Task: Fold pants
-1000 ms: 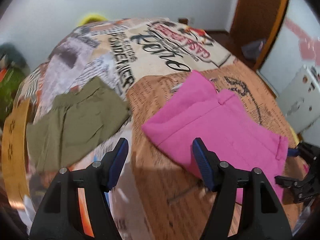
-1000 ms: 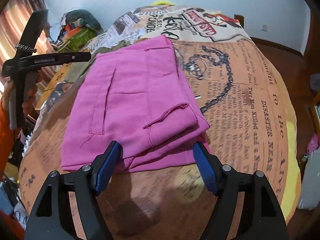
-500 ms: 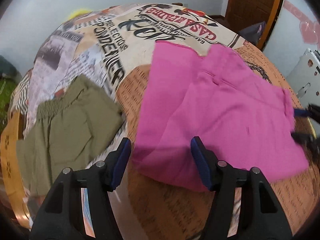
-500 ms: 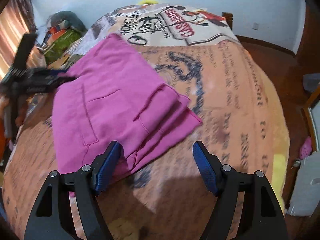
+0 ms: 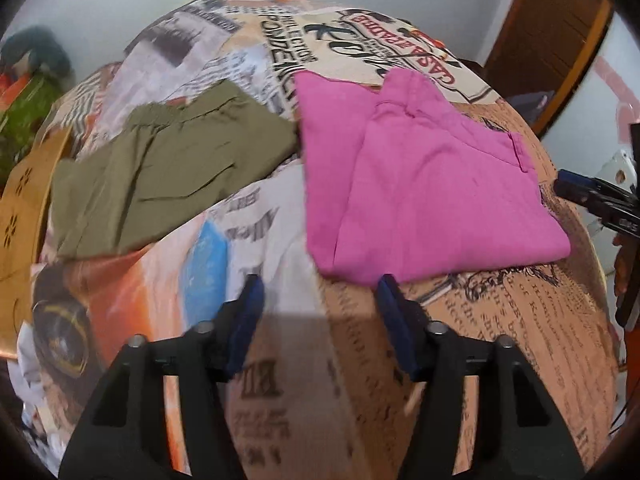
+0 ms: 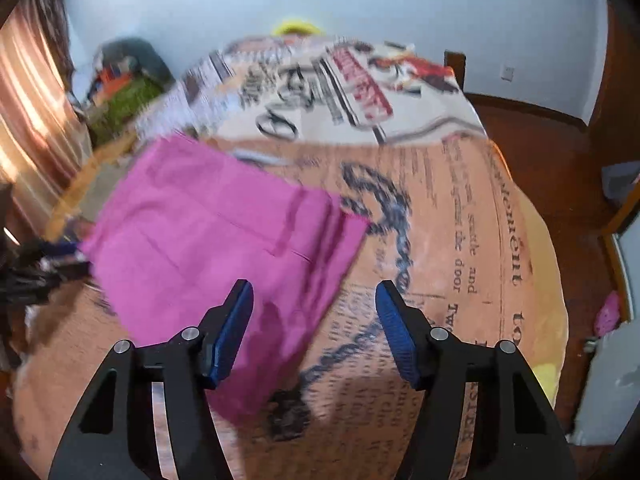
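The folded pink pants (image 5: 420,184) lie flat on the printed bedspread (image 5: 280,380), also seen in the right wrist view (image 6: 216,248). My left gripper (image 5: 318,304) is open and empty, hovering just short of the pants' near edge. My right gripper (image 6: 314,312) is open and empty above the pants' near right corner. The right gripper also shows at the right edge of the left wrist view (image 5: 592,196), beside the pants' far side.
Folded olive-green pants (image 5: 168,164) lie to the left of the pink pair, touching its corner. A tan perforated board (image 5: 20,208) is at the bed's left edge. Clutter (image 6: 120,88) sits by the wall; a wooden door (image 5: 548,36) is at right.
The pink pants were slid across the bed toward the olive pair. Both grippers have pulled back from the fabric and stay open; the views have swung sideways.
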Available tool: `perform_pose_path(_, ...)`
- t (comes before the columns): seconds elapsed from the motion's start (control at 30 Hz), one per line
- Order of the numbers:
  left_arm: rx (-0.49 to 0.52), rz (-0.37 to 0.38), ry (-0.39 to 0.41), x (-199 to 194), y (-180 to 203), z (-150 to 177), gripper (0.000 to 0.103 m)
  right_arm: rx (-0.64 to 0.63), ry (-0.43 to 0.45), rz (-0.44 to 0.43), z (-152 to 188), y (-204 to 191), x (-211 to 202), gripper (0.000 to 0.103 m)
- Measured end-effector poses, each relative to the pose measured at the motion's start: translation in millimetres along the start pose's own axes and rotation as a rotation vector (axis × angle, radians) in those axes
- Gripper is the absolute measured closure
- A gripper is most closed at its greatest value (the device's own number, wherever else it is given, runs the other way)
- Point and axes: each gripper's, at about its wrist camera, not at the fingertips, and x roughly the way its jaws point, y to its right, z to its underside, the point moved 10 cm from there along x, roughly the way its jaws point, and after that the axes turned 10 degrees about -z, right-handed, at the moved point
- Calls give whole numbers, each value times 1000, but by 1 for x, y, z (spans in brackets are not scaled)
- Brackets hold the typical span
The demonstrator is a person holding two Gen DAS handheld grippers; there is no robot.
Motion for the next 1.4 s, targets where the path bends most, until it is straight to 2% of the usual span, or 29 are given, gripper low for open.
perform_pose_path(0.07, -14, 3, 13, -10, -4, -4, 52, -20, 28, -16, -4, -13, -11, 43)
perform_pose_path(0.17, -12, 19, 82, -33, 3, -21, 52, -64, 43, -39, -9, -37, -19, 43)
perform_pose_path(0.27, 4, 81, 147, -50, 28, -40, 52, -90, 40, -71, -10, -57, -14, 44)
perform_pose_path(0.3, 12, 99, 152, -51, 36, -44, 55, -94, 34, -87, -10, -63, -9, 46)
perform_pose_path(0.33, 31, 114, 154, -50, 46, -46, 64, -96, 25, -101, -8, -68, -4, 47)
perform_pose_path(0.43, 89, 121, 116, -32, 72, -48, 73, -99, -15, -140, 0, -80, 15, 50)
perform_pose_path(0.57, 79, 132, 37, 5, 79, -40, 72, -95, -100, -125, 20, -77, 42, 53)
perform_pose_path(0.7, 38, 174, 41, 7, 72, -35, 68, -82, -101, -125, 28, -66, 37, 58)
perform_pose_path(0.87, 67, 137, 58, -1, 73, -31, 66, -78, -100, -88, 39, -58, 24, 59)
perform_pose_path(0.97, 68, 121, 62, -12, 69, -30, 67, -32, -96, -88, 44, -52, 12, 57)
perform_pose_path(1.07, 64, 81, 101, -27, 55, -32, 67, -35, -70, -50, 43, -46, -3, 57)
perform_pose_path(1.2, 6, 72, 120, -35, 26, -45, 66, -14, -21, -24, 32, -33, -20, 56)
perform_pose_path(1.23, -6, 66, 118, -34, 19, -50, 65, -8, -9, -19, 29, -31, -22, 53)
perform_pose_path(1.3, -16, 60, 101, -29, 13, -55, 65, 15, 28, 7, 21, -22, -25, 36)
perform_pose_path(1.37, -16, 57, 94, -22, 11, -60, 65, 38, 60, 32, 13, -12, -23, 33)
perform_pose_path(1.4, -15, 52, 91, -17, 11, -62, 61, 47, 61, 32, 12, -9, -20, 33)
